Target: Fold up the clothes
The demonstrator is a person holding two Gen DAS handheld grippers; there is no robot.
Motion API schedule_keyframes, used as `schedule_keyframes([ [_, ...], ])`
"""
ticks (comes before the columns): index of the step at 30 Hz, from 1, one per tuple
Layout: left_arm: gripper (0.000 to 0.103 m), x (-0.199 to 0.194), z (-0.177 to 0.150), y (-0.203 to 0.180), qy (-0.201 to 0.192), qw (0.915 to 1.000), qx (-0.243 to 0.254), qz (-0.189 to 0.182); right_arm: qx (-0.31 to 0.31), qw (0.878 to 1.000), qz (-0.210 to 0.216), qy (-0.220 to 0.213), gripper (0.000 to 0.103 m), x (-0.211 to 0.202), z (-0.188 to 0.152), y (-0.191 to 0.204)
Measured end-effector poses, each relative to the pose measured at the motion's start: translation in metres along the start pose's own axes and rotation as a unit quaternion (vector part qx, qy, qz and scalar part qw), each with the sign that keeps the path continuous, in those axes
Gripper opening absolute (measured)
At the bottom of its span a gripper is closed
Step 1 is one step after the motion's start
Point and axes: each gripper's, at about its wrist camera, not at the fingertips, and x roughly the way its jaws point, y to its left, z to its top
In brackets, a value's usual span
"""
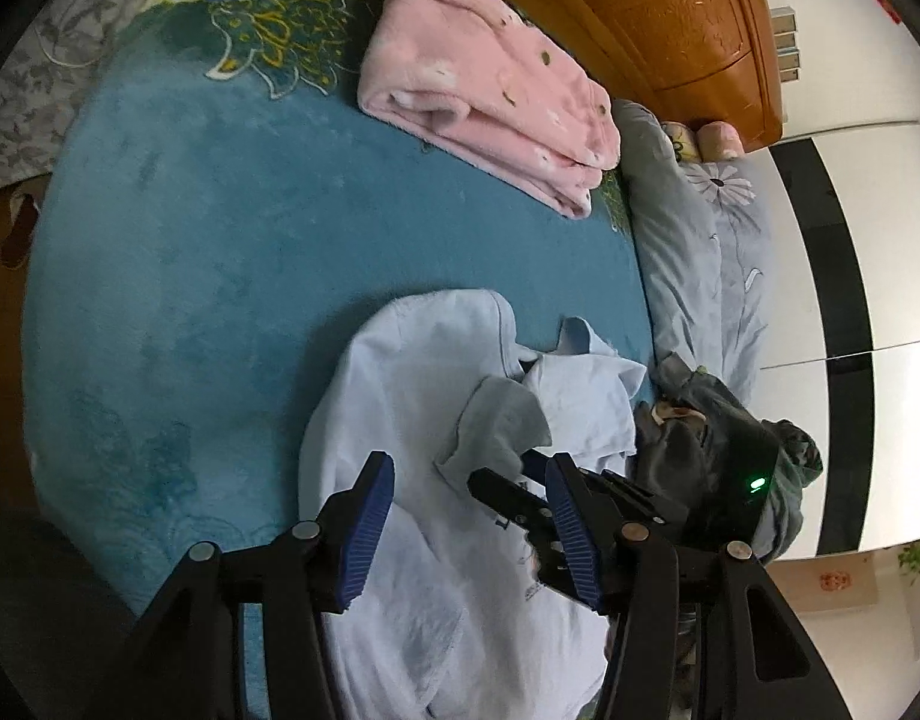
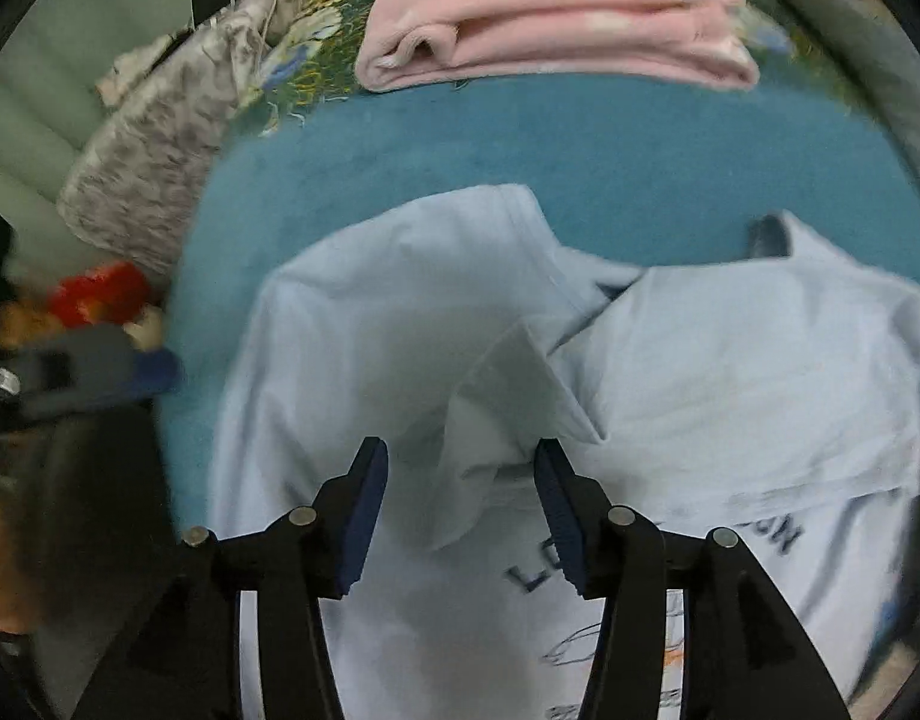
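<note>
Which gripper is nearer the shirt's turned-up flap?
Right. The right gripper has the flap between its open fingers; the left gripper sits just short of it.

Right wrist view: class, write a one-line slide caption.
Open right tongs hover over a crumpled pale blue T-shirt on a teal blanket, folded pink blanket beyond.

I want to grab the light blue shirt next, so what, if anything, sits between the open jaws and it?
Nothing visible does. The left gripper and right gripper both hang open directly over the light blue shirt. The folded pink garment lies well beyond on the teal blanket.
</note>
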Motion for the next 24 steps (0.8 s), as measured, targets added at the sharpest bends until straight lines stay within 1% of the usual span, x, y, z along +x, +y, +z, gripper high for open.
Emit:
schedule_keyframes([
  [2, 0.057, 0.001, 0.0, -0.002, 0.0, 0.9999, 0.009, 0.006, 0.017, 1.0, -0.015, -0.021, 0.052, -0.007, -0.002, -0.005],
  [3, 0.057, 0.005, 0.0, -0.005, 0.005, 0.9999, 0.012, 0.007, 0.037, 0.999, -0.009, -0.026, 0.052, -0.011, -0.003, -0.015],
  [6, 0.057, 0.03, 0.002, -0.017, 0.033, 0.9988, 0.035, 0.01, 0.102, 0.994, -0.03, -0.038, 0.052, -0.026, -0.008, -0.05],
  [8, 0.056, 0.05, 0.002, -0.025, 0.05, 0.9965, 0.059, 0.032, 0.142, 0.988, -0.03, -0.046, 0.052, -0.034, -0.014, -0.069],
  [9, 0.055, 0.061, 0.002, -0.029, 0.057, 0.9946, 0.072, 0.046, 0.167, 0.984, -0.022, -0.053, 0.052, -0.042, -0.021, -0.082],
  [11, 0.055, 0.081, 0.002, -0.036, 0.072, 0.9908, 0.094, 0.066, 0.184, 0.981, -0.02, -0.058, 0.052, -0.051, -0.03, -0.093],
  [14, 0.053, 0.109, 0.003, -0.045, 0.093, 0.9845, 0.117, 0.091, 0.194, 0.978, -0.042, -0.061, 0.052, -0.058, -0.042, -0.103],
  [16, 0.046, 0.124, 0.003, -0.044, 0.107, 0.9811, 0.119, 0.109, 0.205, 0.975, -0.051, -0.061, 0.052, -0.064, -0.052, -0.114],
  [17, 0.038, 0.128, 0.003, -0.045, 0.107, 0.9803, 0.121, 0.113, 0.21, 0.974, -0.055, -0.062, 0.052, -0.07, -0.056, -0.122],
  [18, 0.025, 0.129, 0.003, -0.047, 0.103, 0.9801, 0.125, 0.115, 0.215, 0.973, -0.059, -0.064, 0.052, -0.076, -0.061, -0.131],
  [20, 0.005, 0.128, 0.003, -0.052, 0.097, 0.9802, 0.131, 0.112, 0.227, 0.969, -0.066, -0.067, 0.052, -0.084, -0.066, -0.149],
  [22, 0.004, 0.122, 0.002, -0.056, 0.086, 0.9812, 0.135, 0.108, 0.237, 0.966, -0.067, -0.073, 0.052, -0.088, -0.065, -0.167],
  [24, 0.004, 0.105, 0.001, -0.06, 0.055, 0.9836, 0.135, 0.106, 0.248, 0.963, -0.068, -0.076, 0.052, -0.088, -0.059, -0.183],
])
